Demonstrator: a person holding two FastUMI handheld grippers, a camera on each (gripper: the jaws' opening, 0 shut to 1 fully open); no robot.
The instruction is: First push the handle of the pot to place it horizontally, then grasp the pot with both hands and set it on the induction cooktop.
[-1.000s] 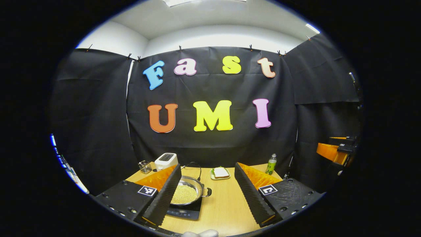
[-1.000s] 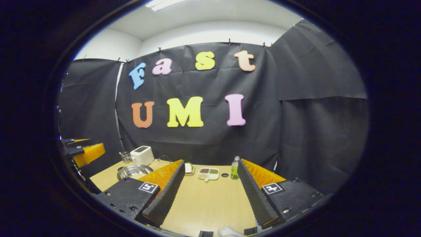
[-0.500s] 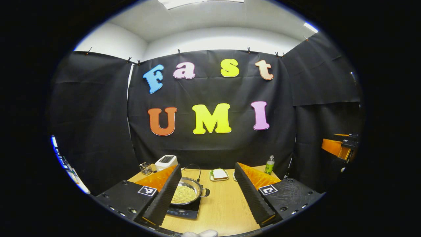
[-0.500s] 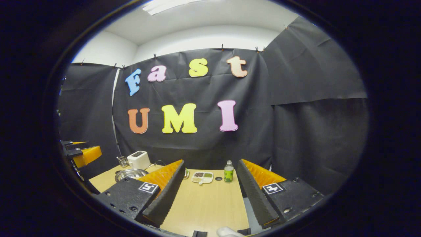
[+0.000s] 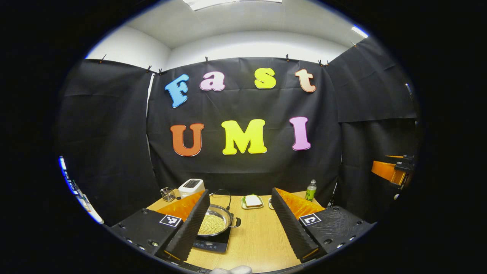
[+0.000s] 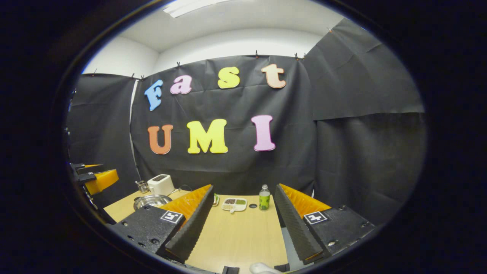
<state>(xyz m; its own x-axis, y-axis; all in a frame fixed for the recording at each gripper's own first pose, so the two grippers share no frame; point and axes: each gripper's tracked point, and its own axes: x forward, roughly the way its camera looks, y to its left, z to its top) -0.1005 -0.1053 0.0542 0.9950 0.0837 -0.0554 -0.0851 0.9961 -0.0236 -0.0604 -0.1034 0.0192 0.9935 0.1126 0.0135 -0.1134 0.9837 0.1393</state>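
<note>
In the left gripper view, a steel pot (image 5: 215, 223) full of pale yellow grains sits on the black induction cooktop (image 5: 210, 245), left of centre on the wooden table. A small side handle (image 5: 236, 222) sticks out to its right. My left gripper (image 5: 239, 191) is open, and its left finger covers the pot's left part. The right gripper (image 5: 392, 171) hangs far off to the right. My right gripper (image 6: 243, 187) is open over bare table. The pot (image 6: 152, 200) lies far to its left, with the left gripper (image 6: 93, 177) beyond it.
Along the back of the table (image 5: 258, 239) stand a white toaster (image 5: 191, 186), a wire holder (image 5: 167, 194), a plate with bread (image 5: 253, 201) and a green bottle (image 5: 311, 190). A thin black cord (image 5: 225, 192) loops behind the pot. A divided dish (image 6: 234, 204) lies near the bottle (image 6: 264, 198).
Both views have tilted up slightly, and the right gripper has swung a little to the right. The pot has not moved, and both grippers stay open.
</note>
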